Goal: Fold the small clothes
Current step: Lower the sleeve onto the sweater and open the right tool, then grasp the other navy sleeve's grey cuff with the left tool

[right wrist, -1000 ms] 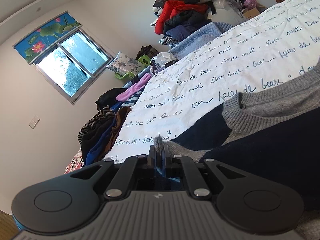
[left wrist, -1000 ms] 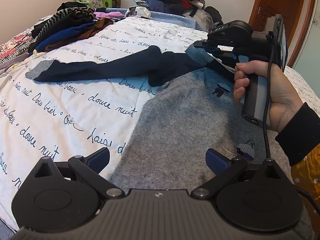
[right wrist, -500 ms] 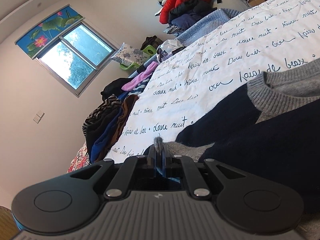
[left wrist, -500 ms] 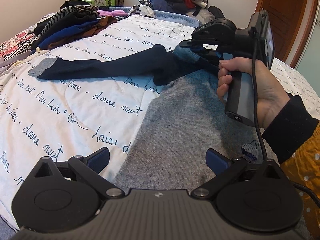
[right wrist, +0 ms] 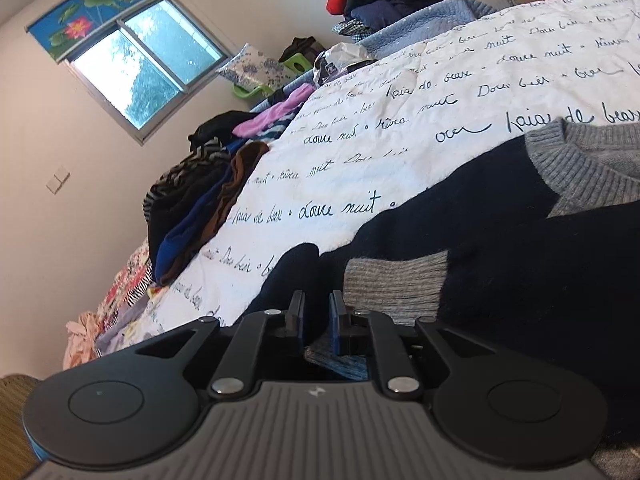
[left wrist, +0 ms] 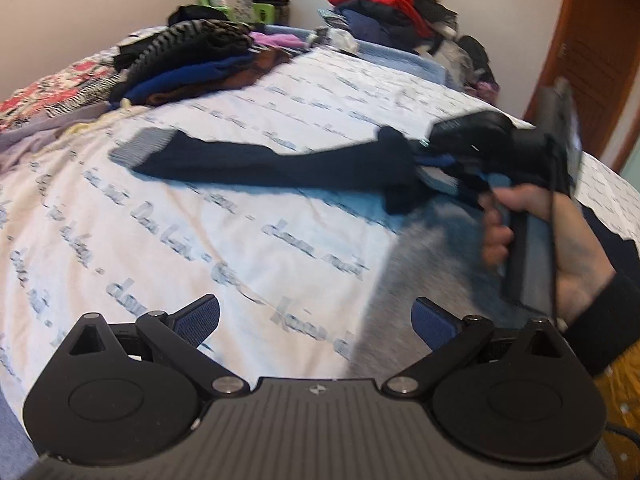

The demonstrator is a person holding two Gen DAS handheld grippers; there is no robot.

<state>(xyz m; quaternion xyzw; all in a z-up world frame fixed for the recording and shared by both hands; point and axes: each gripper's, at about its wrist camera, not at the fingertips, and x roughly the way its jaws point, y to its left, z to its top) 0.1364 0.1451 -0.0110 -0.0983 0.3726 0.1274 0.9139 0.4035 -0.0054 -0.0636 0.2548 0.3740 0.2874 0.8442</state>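
Lying across the lettered bedspread (left wrist: pixel 248 240), the sweater's navy sleeve (left wrist: pixel 260 162) runs leftward from the right gripper (right wrist: pixel 316 320), barely parted beside its gray cuff (right wrist: pixel 394 282); left gripper (left wrist: pixel 316 322) spread wide, nearer the gray body (left wrist: pixel 432 264)

We're in a bedroom with plain pale walls (right wrist: pixel 60 272) and daylight coming through a sliding aluminium-framed window (right wrist: pixel 140 76), topped by a blue roller blind printed with lotus flowers (right wrist: pixel 96 4). A white wall switch (right wrist: pixel 58 179) sits below it. The bed is covered by a white quilt with dark cursive lettering (left wrist: pixel 248 240), and a brown wooden door (left wrist: pixel 592 52) stands off to the right. Over by the window there's a blue-and-white floral pillow (right wrist: pixel 256 72) and a lime green plastic stool (right wrist: pixel 256 91).
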